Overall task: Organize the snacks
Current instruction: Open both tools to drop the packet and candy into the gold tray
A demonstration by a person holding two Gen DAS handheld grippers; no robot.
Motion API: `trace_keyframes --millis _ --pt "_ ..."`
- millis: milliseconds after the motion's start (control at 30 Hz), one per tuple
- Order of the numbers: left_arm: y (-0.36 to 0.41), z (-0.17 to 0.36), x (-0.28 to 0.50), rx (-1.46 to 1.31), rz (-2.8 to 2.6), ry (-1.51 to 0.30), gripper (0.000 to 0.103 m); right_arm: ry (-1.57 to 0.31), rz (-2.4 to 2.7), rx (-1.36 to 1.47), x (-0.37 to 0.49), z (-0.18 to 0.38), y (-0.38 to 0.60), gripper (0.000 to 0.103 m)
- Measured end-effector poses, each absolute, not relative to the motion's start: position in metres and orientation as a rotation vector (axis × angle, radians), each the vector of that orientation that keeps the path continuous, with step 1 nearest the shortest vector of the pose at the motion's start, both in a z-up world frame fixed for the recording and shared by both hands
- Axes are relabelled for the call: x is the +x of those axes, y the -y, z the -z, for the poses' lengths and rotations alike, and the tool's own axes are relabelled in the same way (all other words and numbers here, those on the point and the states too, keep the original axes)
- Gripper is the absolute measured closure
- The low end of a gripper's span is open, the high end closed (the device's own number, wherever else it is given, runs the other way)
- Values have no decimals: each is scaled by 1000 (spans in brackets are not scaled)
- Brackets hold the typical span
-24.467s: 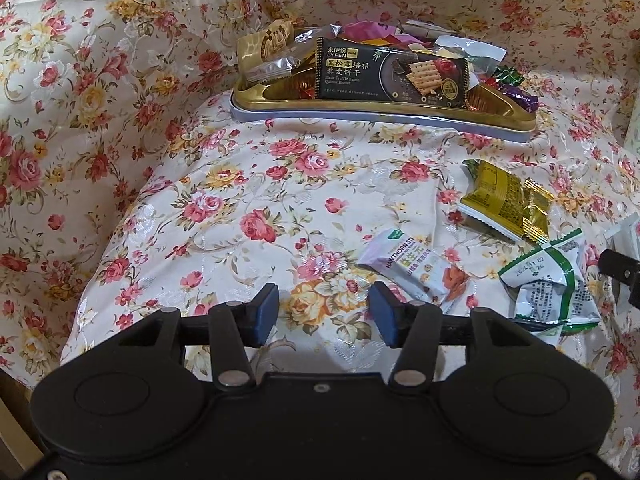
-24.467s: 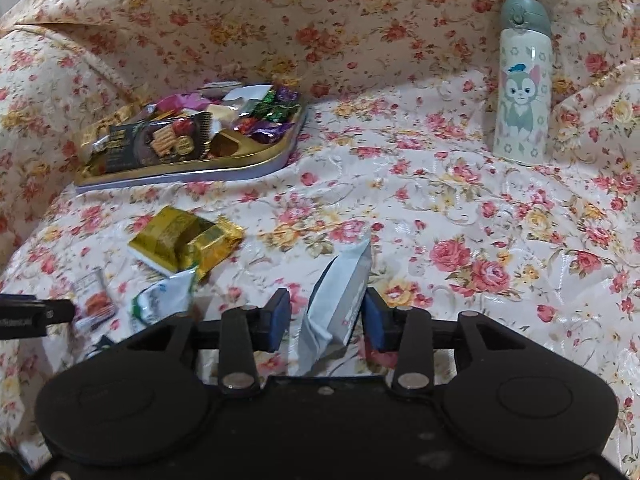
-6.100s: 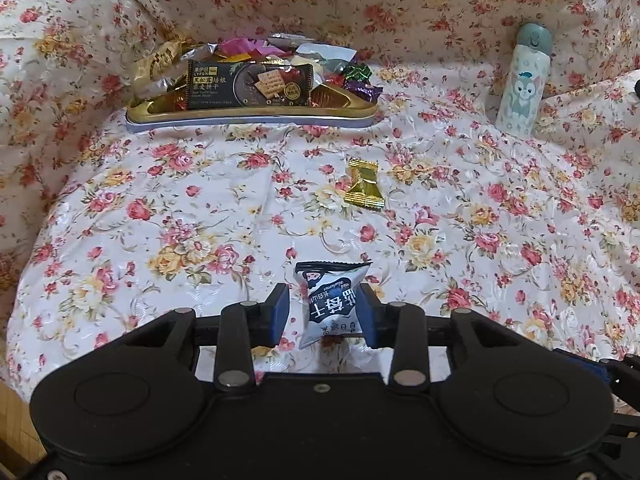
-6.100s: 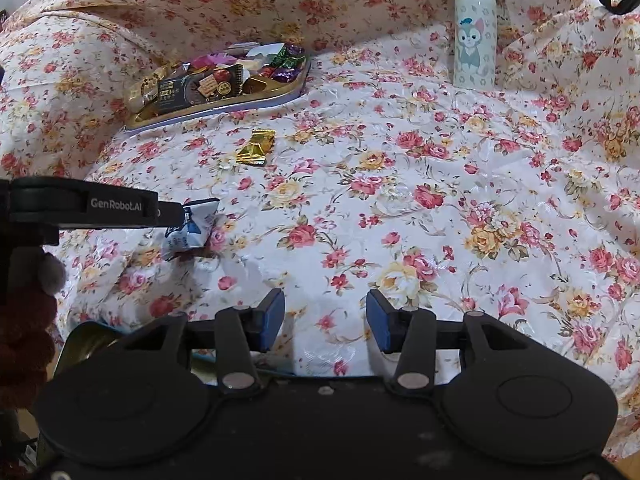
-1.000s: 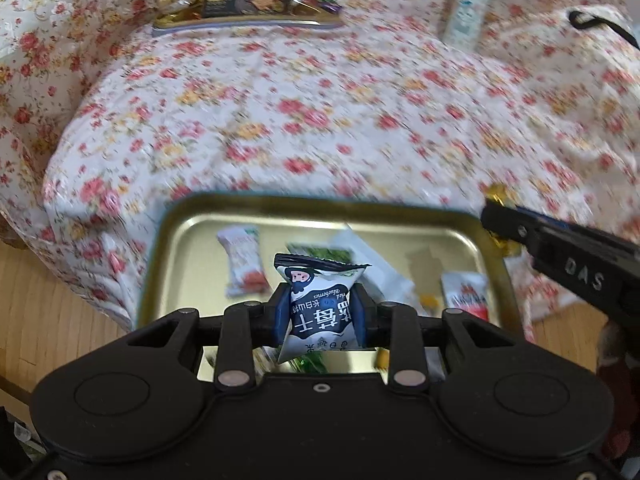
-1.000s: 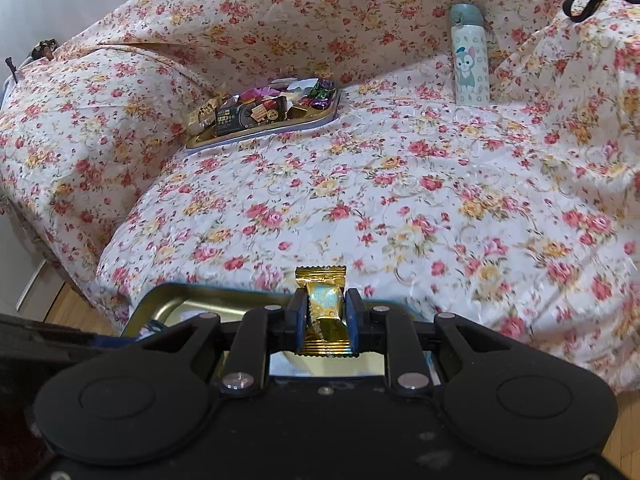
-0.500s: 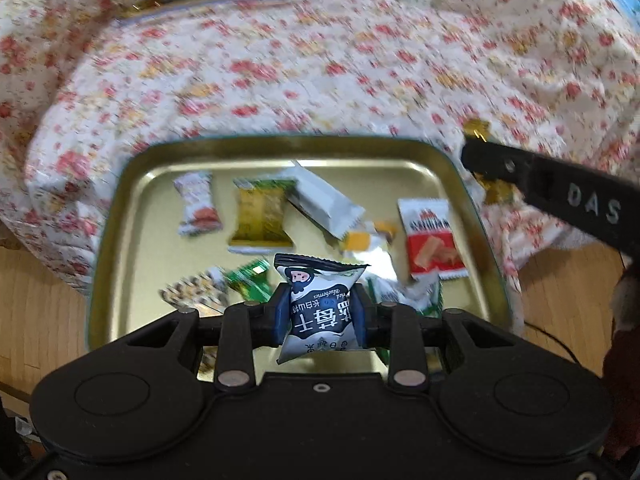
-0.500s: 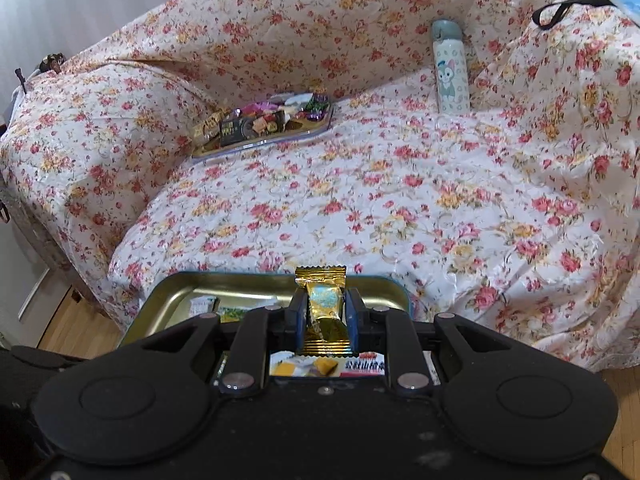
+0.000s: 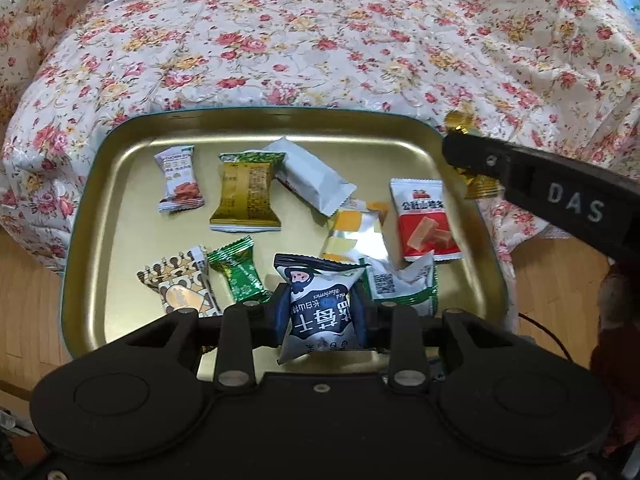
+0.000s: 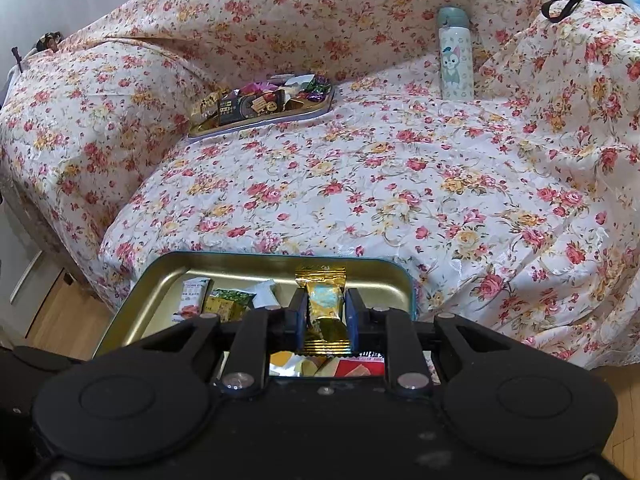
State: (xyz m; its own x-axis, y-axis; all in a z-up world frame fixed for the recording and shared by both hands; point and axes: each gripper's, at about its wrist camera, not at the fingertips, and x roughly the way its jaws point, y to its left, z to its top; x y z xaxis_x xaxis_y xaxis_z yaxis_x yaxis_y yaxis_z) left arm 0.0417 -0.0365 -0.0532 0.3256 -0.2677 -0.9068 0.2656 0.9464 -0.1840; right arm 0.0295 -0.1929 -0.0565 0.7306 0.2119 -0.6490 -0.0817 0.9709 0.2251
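Observation:
My left gripper [image 9: 319, 306] is shut on a dark blue and white snack packet [image 9: 318, 312] above the near part of a gold tray [image 9: 120, 148]. Several wrapped snacks lie in that tray, among them a red packet [image 9: 424, 220], a gold packet [image 9: 246, 196] and a green one [image 9: 238, 274]. My right gripper [image 10: 323, 312] is shut on a small gold wrapped candy [image 10: 324, 304] over the tray's [image 10: 360, 268] far right side. In the left wrist view the right gripper's black finger [image 9: 540, 184] reaches in from the right with the gold candy [image 9: 478, 186] in it.
The tray sits in front of a sofa under a floral cover [image 10: 360, 168]. A second tray [image 10: 260, 106] full of snacks rests at the sofa's back left. A pale bottle [image 10: 455, 54] with a cat picture stands at the back right. Wooden floor [image 9: 24, 280] shows beside the tray.
Over the last second both views drew back from the sofa and came over the gold tray, which now fills the left wrist view. Both packets stay gripped.

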Motion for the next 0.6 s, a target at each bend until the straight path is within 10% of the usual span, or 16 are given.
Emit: trace_keyframes --millis 600 --pt "31 32 32 68 185 -1007 63 -780 -177 164 49 65 188 81"
